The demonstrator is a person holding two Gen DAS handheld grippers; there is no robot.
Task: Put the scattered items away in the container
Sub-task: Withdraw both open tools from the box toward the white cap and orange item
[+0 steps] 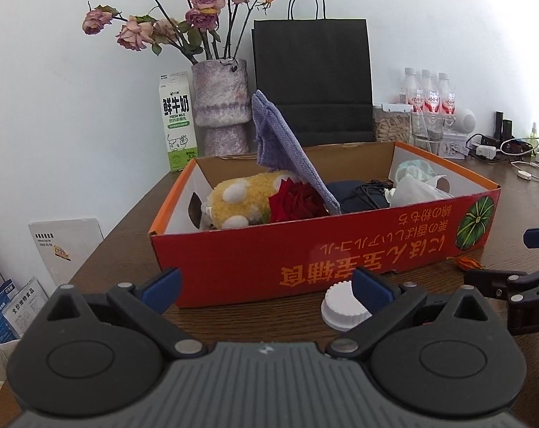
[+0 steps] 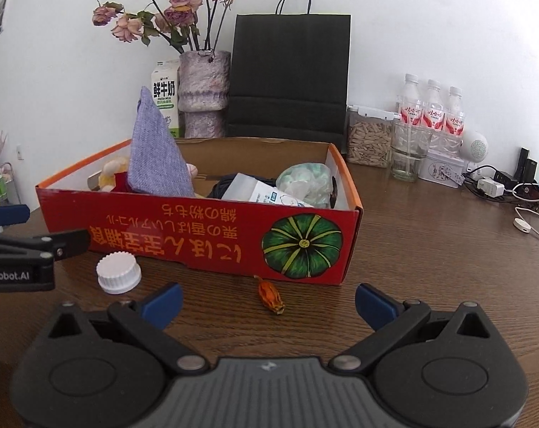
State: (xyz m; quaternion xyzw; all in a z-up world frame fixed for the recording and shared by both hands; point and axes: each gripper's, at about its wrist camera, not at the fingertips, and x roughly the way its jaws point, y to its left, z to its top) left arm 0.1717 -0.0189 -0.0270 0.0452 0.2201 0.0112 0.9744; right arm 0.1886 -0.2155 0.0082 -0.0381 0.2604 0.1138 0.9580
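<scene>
A red cardboard box [image 1: 255,260] [image 2: 198,239] stands on the brown table, holding a yellow plush toy [image 1: 241,199], a red rose [image 1: 294,203], a purple cloth [image 1: 283,142] [image 2: 155,153] that sticks up, a dark bundle and plastic packets [image 2: 298,182]. In front of the box lie a white ribbed cap [image 1: 342,305] [image 2: 118,273] and a dried orange bud [image 2: 269,294] [image 1: 465,262]. My left gripper [image 1: 266,285] is open, its right finger just beside the cap. My right gripper [image 2: 267,301] is open, with the bud between its fingertips on the table.
Behind the box stand a milk carton [image 1: 176,121], a vase of dried roses [image 1: 221,107], a black paper bag [image 1: 312,82], water bottles [image 2: 430,110], a jar of seeds [image 2: 369,139] and a glass. Chargers and cables [image 2: 512,189] lie at the far right. The table's left edge is near.
</scene>
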